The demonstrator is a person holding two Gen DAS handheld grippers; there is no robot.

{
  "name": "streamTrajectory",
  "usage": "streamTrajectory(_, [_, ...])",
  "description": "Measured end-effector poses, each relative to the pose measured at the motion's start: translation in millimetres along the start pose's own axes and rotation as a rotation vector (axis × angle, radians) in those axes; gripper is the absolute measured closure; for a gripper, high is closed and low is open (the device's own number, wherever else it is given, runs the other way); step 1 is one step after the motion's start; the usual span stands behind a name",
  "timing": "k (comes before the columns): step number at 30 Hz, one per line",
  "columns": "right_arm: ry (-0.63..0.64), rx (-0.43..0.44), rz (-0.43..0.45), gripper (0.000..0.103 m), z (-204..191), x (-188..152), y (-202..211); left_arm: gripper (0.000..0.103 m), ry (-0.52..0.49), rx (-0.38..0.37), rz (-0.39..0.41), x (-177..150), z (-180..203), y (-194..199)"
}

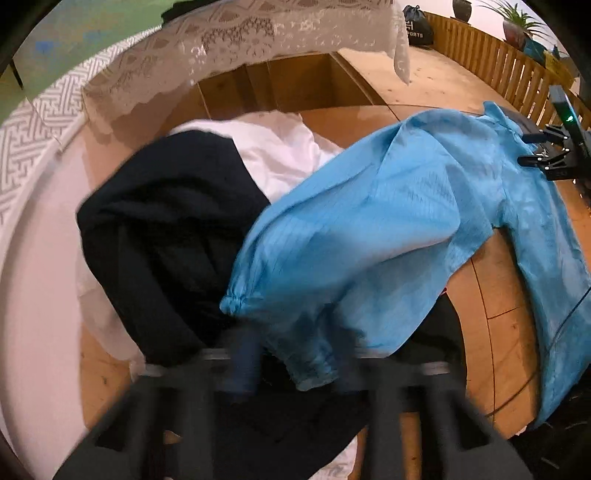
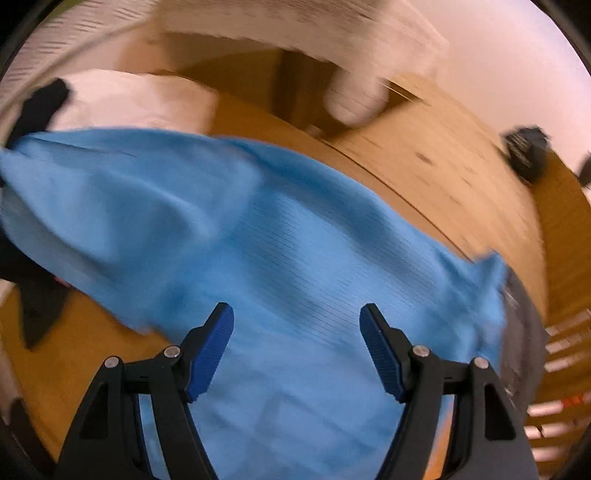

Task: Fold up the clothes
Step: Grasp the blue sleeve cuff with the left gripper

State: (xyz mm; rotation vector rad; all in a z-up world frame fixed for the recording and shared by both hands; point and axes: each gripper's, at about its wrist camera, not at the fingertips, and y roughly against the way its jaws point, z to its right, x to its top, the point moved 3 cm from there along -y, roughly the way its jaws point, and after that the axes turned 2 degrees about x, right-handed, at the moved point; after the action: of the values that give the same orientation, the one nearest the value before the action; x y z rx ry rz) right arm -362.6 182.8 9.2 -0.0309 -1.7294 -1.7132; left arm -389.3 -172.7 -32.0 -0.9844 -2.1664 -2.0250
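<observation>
A light blue long-sleeved garment (image 1: 388, 206) lies spread over the wooden table (image 1: 495, 295), its sleeve draped on a black garment (image 1: 173, 221) that rests on a white one (image 1: 284, 147). My left gripper (image 1: 295, 358) is smeared by motion at the bottom of the left wrist view. The sleeve's gathered cuff (image 1: 314, 369) sits between its fingers, and the blur hides whether the pads press on it. My right gripper (image 2: 297, 350) hovers open over the blue garment (image 2: 295, 258), its blue pads (image 2: 210, 354) wide apart with nothing gripped. It also shows by the collar as a black gripper (image 1: 546, 155).
A lace cloth (image 1: 258, 40) hangs over the table's far side. A wooden slatted fence (image 1: 498, 62), potted plants (image 1: 517, 26) and a dark bag (image 1: 417, 26) stand at the back right. Bare wood shows to the right of the sleeve.
</observation>
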Motion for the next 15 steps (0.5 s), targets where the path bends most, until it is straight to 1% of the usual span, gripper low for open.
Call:
streamTrajectory(1, [0.007,0.050,0.012,0.034,-6.8,16.6,1.3,0.093,0.002,-0.014,-0.007,-3.4,-0.4,-0.3])
streamTrajectory(3, [0.024,0.124,0.039,0.034,4.0,40.8,-41.4,0.092,0.013,-0.013,-0.028,-13.6,-6.4,-3.0])
streamTrajectory(4, [0.044,0.137,0.048,0.034,-17.4,57.0,-40.4,0.089,0.018,-0.012,-0.039,-18.8,-9.6,-4.4])
streamTrajectory(5, [0.065,0.148,0.056,0.034,-40.6,73.4,-37.7,0.088,0.031,-0.006,-0.043,-21.9,-13.6,-5.7])
streamTrajectory(7, [0.078,0.211,0.025,0.034,-56.2,91.1,-54.3,0.087,0.058,-0.002,-0.040,-26.2,-20.4,-6.5])
streamTrajectory(9, [0.000,0.292,-0.020,0.034,-59.8,106.2,-72.7,0.086,0.042,-0.003,-0.030,-26.6,-18.5,-3.9])
streamTrajectory(12, [-0.150,0.388,-0.095,0.034,-49.6,130.6,-108.2,0.085,-0.016,0.036,-0.025,-23.9,-9.4,-1.5])
streamTrajectory(15, [-0.317,0.461,-0.200,0.034,-41.4,141.1,-159.4,0.085,-0.055,0.047,-0.018,-19.6,-2.0,-1.6])
